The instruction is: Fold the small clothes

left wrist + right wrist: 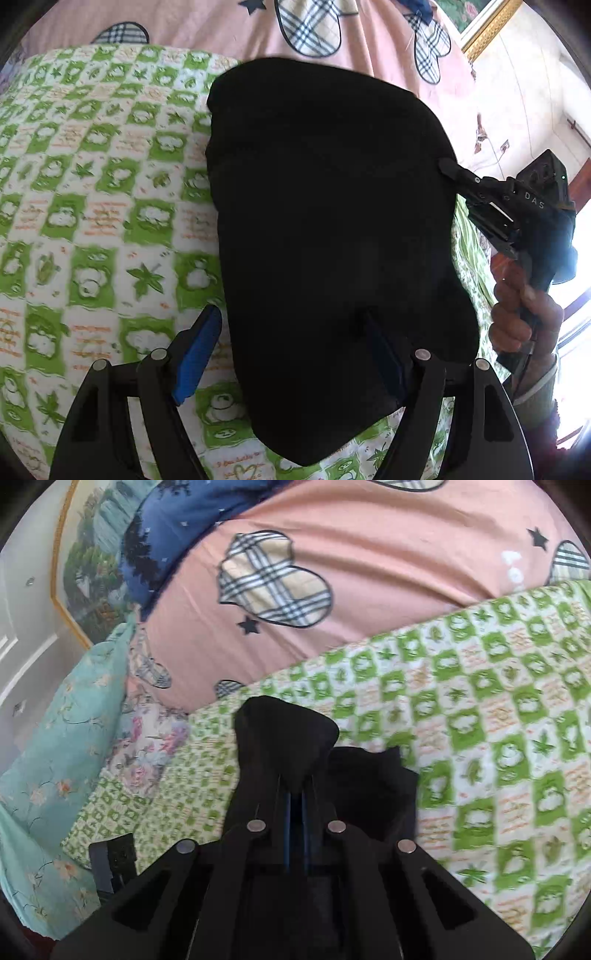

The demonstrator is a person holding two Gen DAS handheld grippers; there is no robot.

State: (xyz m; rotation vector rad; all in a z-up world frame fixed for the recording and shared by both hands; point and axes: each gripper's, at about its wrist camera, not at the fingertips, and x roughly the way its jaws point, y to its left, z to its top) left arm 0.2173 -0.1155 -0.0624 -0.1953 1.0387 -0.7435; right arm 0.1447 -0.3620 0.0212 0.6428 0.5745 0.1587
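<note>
A small black garment (332,206) hangs lifted over the green-and-white checked bedspread (92,192). In the left wrist view my left gripper (291,317) is open: its left blue pad (195,354) is bare beside the cloth, and the right finger lies under the cloth's lower edge. My right gripper (448,168) pinches the garment's right edge, held by a hand. In the right wrist view the right gripper (296,794) is shut on the black garment (288,734), which bunches over the fingertips.
A pink quilt with plaid hearts (332,572) lies along the far side of the bed. A teal floral pillow (55,738) and a flowered cloth (147,746) lie at the left. A framed picture (88,572) hangs on the wall. A window glares at the right (576,258).
</note>
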